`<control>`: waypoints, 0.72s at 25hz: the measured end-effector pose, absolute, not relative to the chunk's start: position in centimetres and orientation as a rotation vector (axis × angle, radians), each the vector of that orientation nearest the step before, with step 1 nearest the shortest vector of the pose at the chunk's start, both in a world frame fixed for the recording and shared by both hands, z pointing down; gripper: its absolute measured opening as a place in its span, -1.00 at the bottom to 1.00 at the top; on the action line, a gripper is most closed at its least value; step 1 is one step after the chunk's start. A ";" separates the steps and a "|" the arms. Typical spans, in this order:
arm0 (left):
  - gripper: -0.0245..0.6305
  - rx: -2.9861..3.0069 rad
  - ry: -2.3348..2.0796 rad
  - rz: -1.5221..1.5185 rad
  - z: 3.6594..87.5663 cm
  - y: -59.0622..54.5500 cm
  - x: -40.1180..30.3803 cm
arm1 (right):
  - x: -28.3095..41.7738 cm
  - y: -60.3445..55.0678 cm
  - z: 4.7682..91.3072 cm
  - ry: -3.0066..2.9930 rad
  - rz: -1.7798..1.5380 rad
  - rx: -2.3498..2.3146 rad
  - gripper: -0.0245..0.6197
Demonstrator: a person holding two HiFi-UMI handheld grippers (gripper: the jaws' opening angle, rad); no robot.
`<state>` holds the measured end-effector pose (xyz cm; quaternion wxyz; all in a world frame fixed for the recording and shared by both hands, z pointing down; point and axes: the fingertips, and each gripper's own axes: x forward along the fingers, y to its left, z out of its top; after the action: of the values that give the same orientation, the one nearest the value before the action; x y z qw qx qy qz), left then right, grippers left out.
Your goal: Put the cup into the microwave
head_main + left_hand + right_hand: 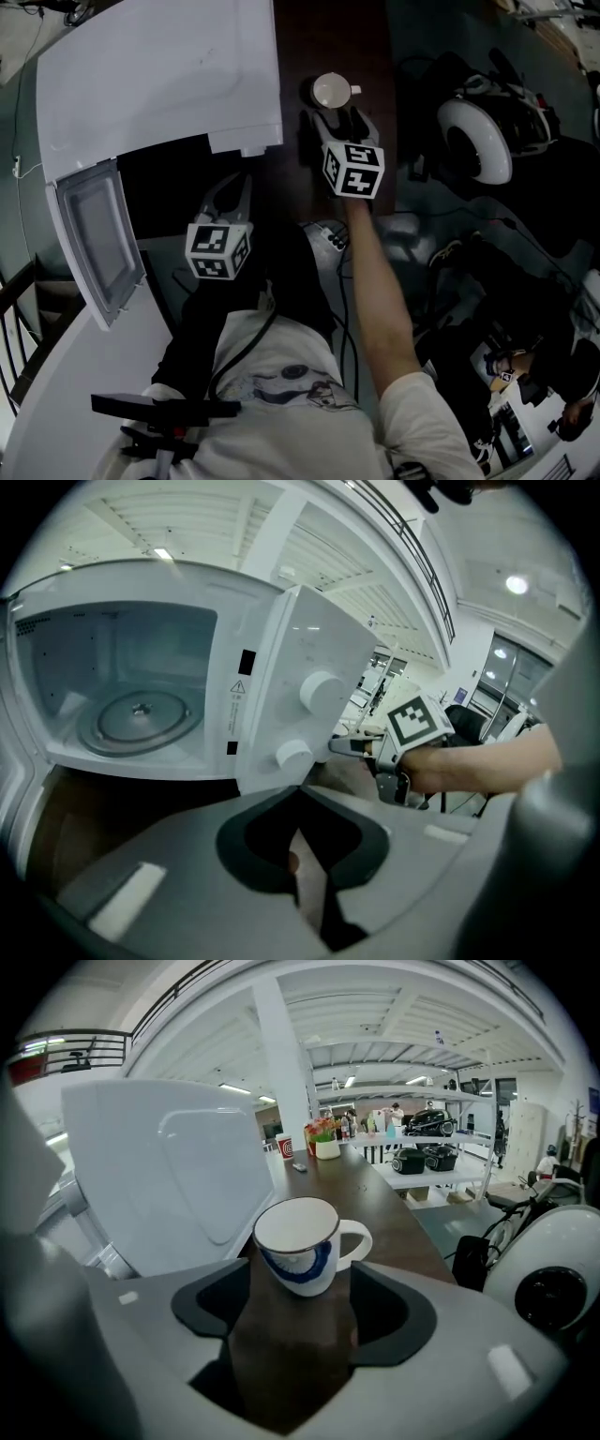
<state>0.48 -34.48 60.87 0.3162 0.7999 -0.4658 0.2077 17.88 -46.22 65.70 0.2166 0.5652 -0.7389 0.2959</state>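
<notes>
A white cup (330, 91) with a blue pattern and its handle to the right stands upright on the dark brown table (328, 37), beside the white microwave (159, 75). My right gripper (336, 117) is open just short of it. In the right gripper view the cup (300, 1246) sits at the tips of the right gripper (298, 1283), pads clear of it. My left gripper (230, 192) hangs in front of the open oven. The left gripper (298, 794) is shut and empty. The cavity with its glass turntable (141, 719) is bare.
The microwave door (98, 239) hangs open to the left. Its control panel with two knobs (314, 691) faces my left gripper. A white round machine (478, 141) stands on the floor right of the table. A red cup (284, 1147) and small items sit at the table's far end.
</notes>
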 end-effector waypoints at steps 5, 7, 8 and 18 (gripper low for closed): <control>-0.93 2.095 -1.221 0.562 61.3 -33.7 0.4 | 17.7 -48.5 66.5 -2.051 0.831 1.574 0.26; -0.93 2.092 -1.217 0.568 61.5 -33.3 0.5 | 17.5 -49.0 66.7 -2.055 0.823 1.575 0.30; -0.93 2.091 -1.214 0.570 61.5 -33.2 0.5 | 17.3 -49.2 66.7 -2.058 0.819 1.571 0.30; -0.93 2.079 -1.213 0.594 61.8 -32.2 -0.2 | 16.2 -51.2 67.5 -2.046 0.797 1.609 0.40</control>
<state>-0.17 -32.20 61.80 0.3253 0.7930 -0.4626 0.2267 16.21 -51.17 67.51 0.2082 0.5781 -0.7352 0.2863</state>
